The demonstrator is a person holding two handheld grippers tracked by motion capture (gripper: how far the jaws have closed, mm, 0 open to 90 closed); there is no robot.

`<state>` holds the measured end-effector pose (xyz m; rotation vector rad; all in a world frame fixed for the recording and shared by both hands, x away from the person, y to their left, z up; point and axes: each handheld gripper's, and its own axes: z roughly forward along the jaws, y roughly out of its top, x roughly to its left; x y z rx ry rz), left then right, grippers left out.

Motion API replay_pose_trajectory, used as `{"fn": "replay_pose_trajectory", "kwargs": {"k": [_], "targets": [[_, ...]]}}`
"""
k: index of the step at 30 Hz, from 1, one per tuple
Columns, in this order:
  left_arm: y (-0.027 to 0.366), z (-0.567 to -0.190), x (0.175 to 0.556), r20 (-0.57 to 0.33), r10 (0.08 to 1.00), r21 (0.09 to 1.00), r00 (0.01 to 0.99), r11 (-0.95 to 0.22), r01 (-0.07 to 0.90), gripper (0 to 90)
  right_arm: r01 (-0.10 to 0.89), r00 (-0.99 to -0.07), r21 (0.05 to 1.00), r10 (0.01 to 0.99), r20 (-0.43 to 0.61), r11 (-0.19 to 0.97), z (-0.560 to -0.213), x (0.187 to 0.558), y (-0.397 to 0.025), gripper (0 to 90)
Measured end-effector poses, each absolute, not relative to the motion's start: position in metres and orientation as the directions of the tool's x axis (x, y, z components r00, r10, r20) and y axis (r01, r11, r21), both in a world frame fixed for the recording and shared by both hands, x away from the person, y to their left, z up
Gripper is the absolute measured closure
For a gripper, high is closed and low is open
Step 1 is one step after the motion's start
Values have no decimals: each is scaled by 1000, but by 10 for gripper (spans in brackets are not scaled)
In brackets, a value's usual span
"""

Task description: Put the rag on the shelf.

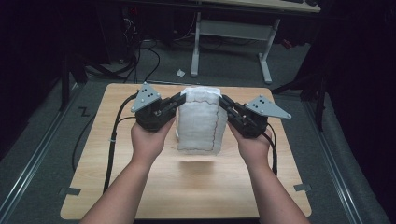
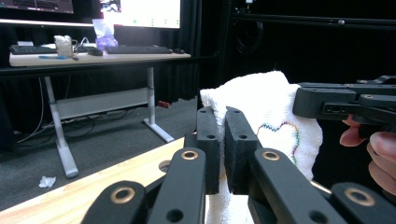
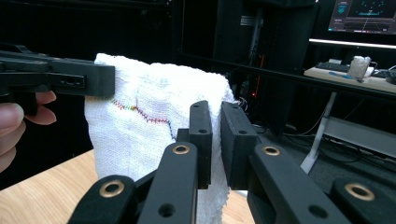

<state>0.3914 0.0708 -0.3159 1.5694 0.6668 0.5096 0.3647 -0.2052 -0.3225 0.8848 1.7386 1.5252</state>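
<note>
Above the table (image 1: 187, 186), both tongs (image 1: 180, 99) (image 1: 223, 100) pinch the white towel's (image 1: 200, 123) top corners

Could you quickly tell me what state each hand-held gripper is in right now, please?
Left hand-held gripper: shut on the white towel, at its top corner.
Right hand-held gripper: shut on the towel's other top corner.

A white-legged desk (image 1: 233, 32) is seen beyond the wooden table (image 1: 187, 186). Keyboards (image 2: 135, 49) and a lit monitor (image 2: 140, 13) are carried on it.
</note>
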Motion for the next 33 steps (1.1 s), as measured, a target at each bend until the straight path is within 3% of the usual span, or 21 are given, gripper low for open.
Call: {"fn": "replay_pose_trajectory", "kwargs": {"k": [33], "targets": [[63, -280, 461, -15, 695, 992, 719, -78, 96, 860, 79, -526, 995, 851, -9, 59, -294, 433, -209, 838]]}}
